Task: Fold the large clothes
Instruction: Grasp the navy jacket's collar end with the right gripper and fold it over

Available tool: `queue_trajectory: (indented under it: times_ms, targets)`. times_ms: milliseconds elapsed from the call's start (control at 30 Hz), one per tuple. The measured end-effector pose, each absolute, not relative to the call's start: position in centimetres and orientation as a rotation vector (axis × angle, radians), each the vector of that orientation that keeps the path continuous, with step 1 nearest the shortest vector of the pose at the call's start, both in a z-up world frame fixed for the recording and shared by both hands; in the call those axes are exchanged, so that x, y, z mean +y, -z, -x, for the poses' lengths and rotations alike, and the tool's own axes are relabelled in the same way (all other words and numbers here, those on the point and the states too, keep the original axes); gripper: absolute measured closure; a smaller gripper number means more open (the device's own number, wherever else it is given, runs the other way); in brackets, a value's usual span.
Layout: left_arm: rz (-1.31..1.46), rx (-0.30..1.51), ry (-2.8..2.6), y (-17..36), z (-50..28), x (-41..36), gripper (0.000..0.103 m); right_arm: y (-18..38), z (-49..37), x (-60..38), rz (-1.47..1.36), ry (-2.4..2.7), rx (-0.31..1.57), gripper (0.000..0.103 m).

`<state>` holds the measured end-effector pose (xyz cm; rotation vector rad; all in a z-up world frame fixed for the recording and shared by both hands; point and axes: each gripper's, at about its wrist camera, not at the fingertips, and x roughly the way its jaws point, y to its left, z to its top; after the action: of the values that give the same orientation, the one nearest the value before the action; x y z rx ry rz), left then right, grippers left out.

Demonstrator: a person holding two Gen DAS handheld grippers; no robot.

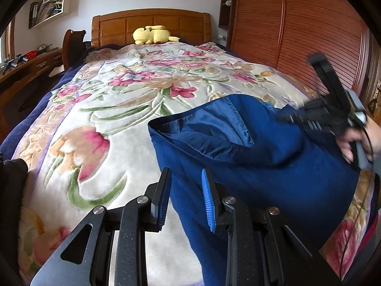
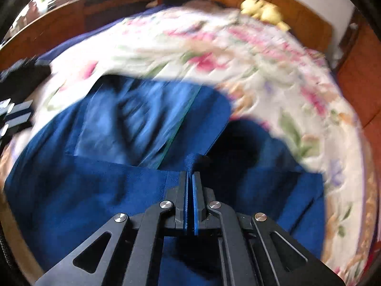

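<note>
Left wrist view: the blue garment (image 1: pixel 262 157) lies on the floral blanket (image 1: pixel 114 109) of the bed, its shiny lining exposed near the top edge; the left gripper (image 1: pixel 185 197) straddles the garment's left edge with its jaws partly apart, and whether the pads actually press the cloth cannot be told. At right, the right gripper (image 1: pixel 316 116) appears from outside, blurred, with a hand (image 1: pixel 357 143) on its grip. Right wrist view: the right gripper (image 2: pixel 189 178) has its jaws together, a narrow ridge of blue cloth rising just beyond the tips, apparently pinched. Judgement: the step in hand is lifting one side to fold it over; it goes best if the left side stays anchored while the pinched edge travels low and taut across the garment (image 2: pixel 95 186). Only the left view shows the plush toy (image 1: pixel 152 34) sharply and the hand; only the right shows the closed tips
</note>
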<state>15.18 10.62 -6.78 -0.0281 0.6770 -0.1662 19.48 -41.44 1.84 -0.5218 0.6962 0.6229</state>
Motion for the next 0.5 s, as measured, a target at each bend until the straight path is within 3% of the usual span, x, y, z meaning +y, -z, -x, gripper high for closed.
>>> queue_trajectory:
  times_ms: [167,300,400,433,500]
  targets:
    - [0.025,0.677,0.186,6.8,-15.0,10.2,0.076,-3.8,-24.2,-42.8,0.418,-0.407,0.596,0.100]
    - [0.021,0.681,0.193,6.9,-15.0,9.9,0.076,-2.1,-27.4,-43.4,0.343,-0.395,0.726,0.097]
    - [0.019,0.680,0.199,6.8,-14.9,9.7,0.076,-2.1,-27.4,-44.2,0.363,-0.406,0.714,0.066]
    - [0.019,0.680,0.201,6.8,-14.9,9.7,0.076,-2.5,-27.3,-44.9,0.350,-0.406,0.695,0.050]
    - [0.019,0.680,0.207,6.8,-14.9,9.6,0.076,-2.9,-27.6,-46.8,0.303,-0.399,0.689,0.038]
